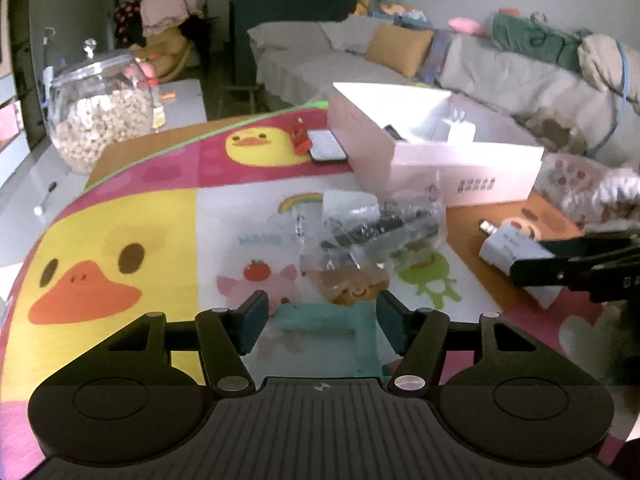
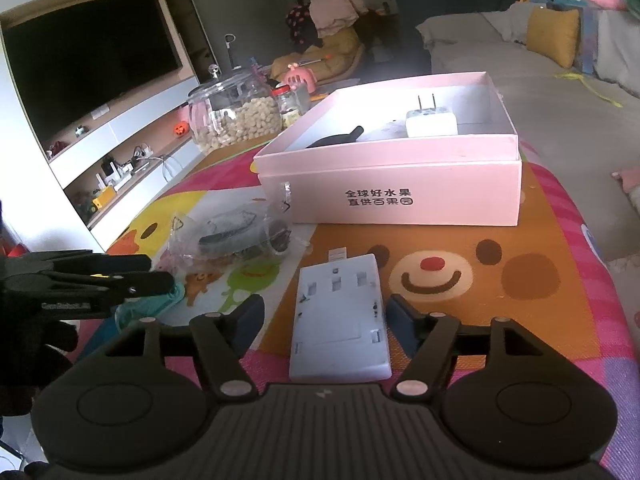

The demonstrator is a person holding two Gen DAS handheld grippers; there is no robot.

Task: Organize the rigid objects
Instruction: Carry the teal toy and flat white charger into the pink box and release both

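Right claw straddles the white plate; the box waits straight ahead.

In the right wrist view the right claw (image 2: 324, 316) stands apart, one finger on each side of the white rectangular plate (image 2: 340, 320) at lower centre, not yet clamped; the plate's long axis runs up the frame, along the fingers and toward the pink box (image 2: 392, 192) at upper centre, so lifting it forward into the box is likely the next move. The right claw is plainly the nearer one. The left claw (image 1: 322, 316), lower centre of the left wrist view, is also apart and empty above a teal block (image 1: 320, 322) on the surface (image 2: 500, 300). Counted: one plate, one box, one white plug adapter (image 2: 431, 120) and one dark item inside it, one crumpled clear bag (image 2: 232, 236) at centre left, one phone (image 1: 328, 146), one glass jar (image 2: 234, 114).
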